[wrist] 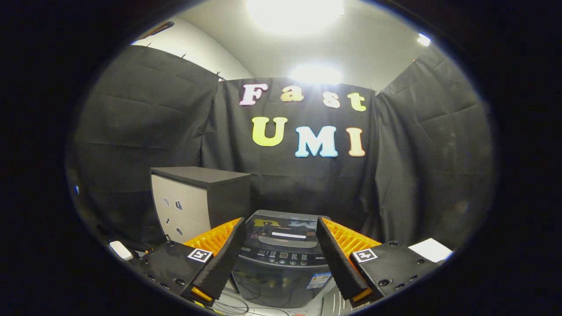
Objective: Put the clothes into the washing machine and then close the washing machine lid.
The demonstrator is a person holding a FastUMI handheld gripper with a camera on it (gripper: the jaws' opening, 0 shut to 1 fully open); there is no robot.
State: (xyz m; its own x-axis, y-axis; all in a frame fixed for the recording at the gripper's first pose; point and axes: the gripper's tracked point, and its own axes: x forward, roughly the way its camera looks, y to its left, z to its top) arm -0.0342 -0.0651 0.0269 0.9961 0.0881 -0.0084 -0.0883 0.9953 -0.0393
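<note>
The washing machine (pixel 281 259) stands just ahead of me, a dark top-loader seen between my two fingers, with its glossy lid (pixel 284 230) lying flat and shut over the tub and a control panel along its near edge. My gripper (pixel 281 228) hangs in the air in front of it, open, with nothing between its fingers. I see no clothes from here.
A dark cabinet (pixel 197 199) with a pale front stands to the left of the machine, close beside it. A white sheet (pixel 432 249) lies to the right beyond the right finger. A small white object (pixel 120 250) and loose cables (pixel 239 303) lie low by the left finger.
</note>
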